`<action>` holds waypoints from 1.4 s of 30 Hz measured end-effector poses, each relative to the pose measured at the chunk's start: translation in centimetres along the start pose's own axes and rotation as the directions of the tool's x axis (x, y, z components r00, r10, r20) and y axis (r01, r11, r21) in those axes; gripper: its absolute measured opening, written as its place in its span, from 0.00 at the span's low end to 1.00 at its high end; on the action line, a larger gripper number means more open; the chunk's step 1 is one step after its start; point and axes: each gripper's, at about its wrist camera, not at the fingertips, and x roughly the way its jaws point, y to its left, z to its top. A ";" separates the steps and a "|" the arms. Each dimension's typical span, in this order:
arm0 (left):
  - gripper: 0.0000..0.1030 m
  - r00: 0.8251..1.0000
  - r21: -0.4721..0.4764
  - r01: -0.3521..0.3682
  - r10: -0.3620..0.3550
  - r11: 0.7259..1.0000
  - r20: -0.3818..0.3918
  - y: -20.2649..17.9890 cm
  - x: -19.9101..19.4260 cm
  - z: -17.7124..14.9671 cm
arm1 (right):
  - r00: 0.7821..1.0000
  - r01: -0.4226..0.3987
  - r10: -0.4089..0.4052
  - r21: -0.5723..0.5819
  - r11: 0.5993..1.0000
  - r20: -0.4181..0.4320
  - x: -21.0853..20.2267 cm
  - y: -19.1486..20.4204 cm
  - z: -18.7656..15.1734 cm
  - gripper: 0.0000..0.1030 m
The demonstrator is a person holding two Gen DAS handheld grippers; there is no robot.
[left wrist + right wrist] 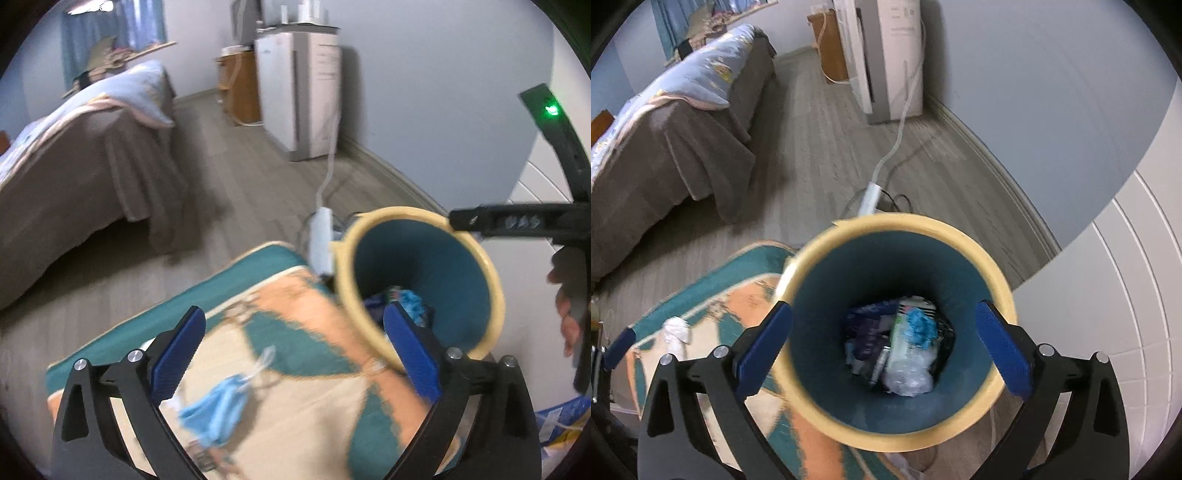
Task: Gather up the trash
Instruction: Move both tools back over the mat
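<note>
Trash collection, partly done: bin holds items, litter remains on rug.

Left to right: bed point(85, 147); patterned rug point(295, 369) on grey plank floor, bearing blue face mask point(216, 404) and white crumpled tissue point(676, 332); left gripper point(295, 354) released, empty, above mask; teal bin point(960, 236) holding wrappers; right gripper point(882, 350) spread wide, empty, over bin mouth; white appliance point(299, 92) against wall.

- Your bin point(871, 266) looks like smooth matt plastic, cream rim, teal inside.
- The rug point(303, 398) is woven cloth.
- Your gripper pads point(764, 350) are ribbed blue.
- The floor point(820, 147) is matt wood-grain plank.
</note>
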 end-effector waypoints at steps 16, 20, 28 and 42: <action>0.94 0.976 -0.185 -0.203 0.184 0.962 -0.114 13.1 -5.1 -7.9 | 0.996 -0.092 0.093 -0.225 0.970 -0.006 -0.8 11.5 -2.3 0.94; 0.94 0.978 -0.170 -0.207 0.196 0.964 -0.077 13.9 -5.9 -8.3 | 0.994 -0.095 0.081 -0.214 0.972 -0.074 1.2 12.7 -3.3 0.94; 0.94 0.967 -0.143 -0.251 0.243 0.957 -0.073 16.3 -5.9 -8.7 | 0.989 -0.091 0.049 -0.310 0.946 -0.141 3.1 17.4 -6.4 0.94; 0.94 0.965 -0.217 -0.258 0.241 0.942 -0.101 21.7 -4.7 -9.2 | 0.981 -0.117 0.027 -0.476 0.872 -0.191 7.6 23.4 -9.8 0.94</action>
